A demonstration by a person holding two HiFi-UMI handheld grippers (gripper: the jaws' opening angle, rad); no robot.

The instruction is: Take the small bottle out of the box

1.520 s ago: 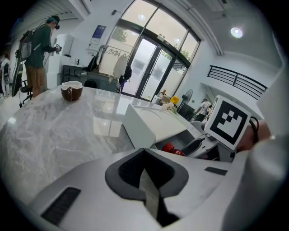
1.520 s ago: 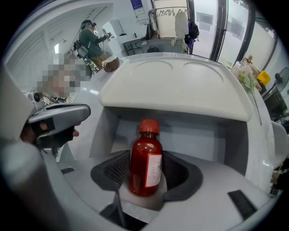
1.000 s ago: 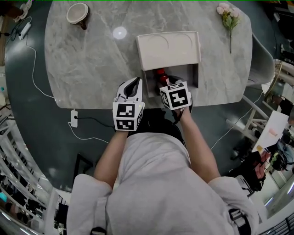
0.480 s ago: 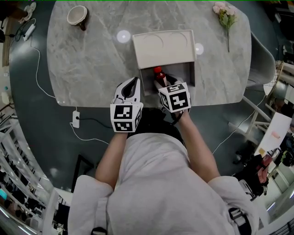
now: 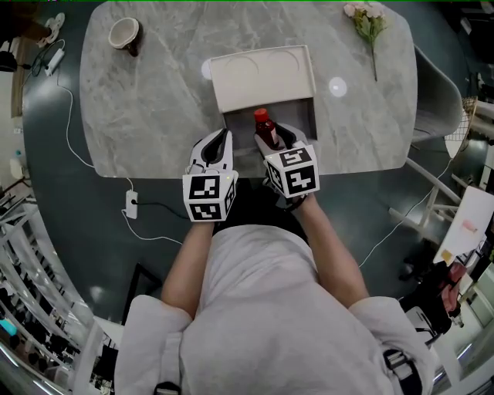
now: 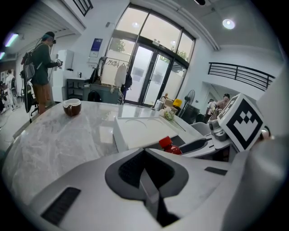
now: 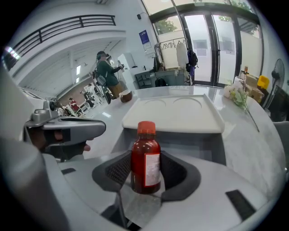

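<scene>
Right gripper (image 7: 146, 170) pinches a small red bottle (image 7: 146, 158); dark pads (image 7: 116, 170) press on both sides of it, jaws wide around its body; bottle upright, orange-red cap on top, white label facing the right gripper view's camera. In the head view the bottle is over the near left part of the box (image 5: 307, 117) opening, just beyond the near table (image 5: 147, 100) edge; cannot tell if its base is clear of the box walls. Box is grey inside; white lid (image 5: 262, 77) with two round dents sits over the far part, near part open.

Left gripper (image 6: 144, 153) pressed together, nothing between the jaws; it hangs at the near table edge just left of the box, beside the right gripper, the two apart; from the left gripper view the bottle cap shows past the jaw tips, next to the other gripper's jaw.

Table is grey marble, rounded corners; brown-and-white cup (image 5: 123, 33) at the far left corner, well apart from the box; pink flower stem (image 5: 365, 21) lies at the far right corner. White cable with a plug block (image 5: 132, 204) on the dark floor, left of the person's arms. A person in a dark top (image 7: 107, 67) stands in the background past the table; glass doors (image 6: 151, 74) behind.
</scene>
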